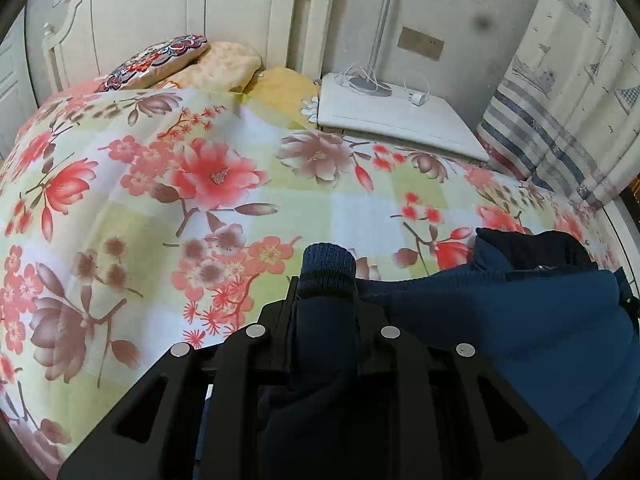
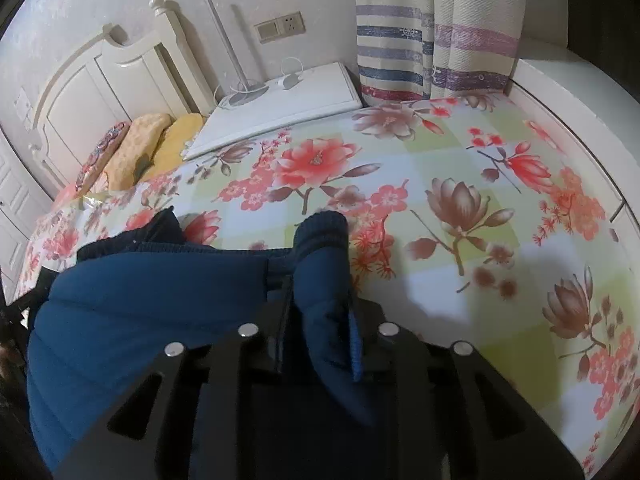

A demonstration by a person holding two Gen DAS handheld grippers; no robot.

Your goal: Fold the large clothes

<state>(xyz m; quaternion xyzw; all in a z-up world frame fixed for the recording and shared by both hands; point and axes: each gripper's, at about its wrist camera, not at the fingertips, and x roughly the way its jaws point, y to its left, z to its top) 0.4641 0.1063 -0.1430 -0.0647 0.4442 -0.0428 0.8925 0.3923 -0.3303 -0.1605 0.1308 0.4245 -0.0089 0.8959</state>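
A dark blue padded jacket [image 1: 540, 320] with ribbed knit trim is held above the floral bed. My left gripper [image 1: 326, 284] is shut on a bunched ribbed edge of the jacket [image 1: 328, 264], which sticks out past the fingertips. The rest of the jacket hangs to the right in this view. My right gripper [image 2: 320, 276] is shut on another ribbed edge of the jacket [image 2: 320, 232], with the jacket body [image 2: 140, 312] spreading to the left. The jacket's lower part is hidden below both grippers.
The bed is covered by a floral quilt [image 1: 200, 184], also seen in the right wrist view [image 2: 460, 208]. Pillows [image 1: 168, 60] lie by the white headboard [image 1: 160, 12]. A white nightstand [image 1: 396, 120] with a lamp base and cable stands beside the bed. A striped curtain [image 1: 560, 120] hangs at right.
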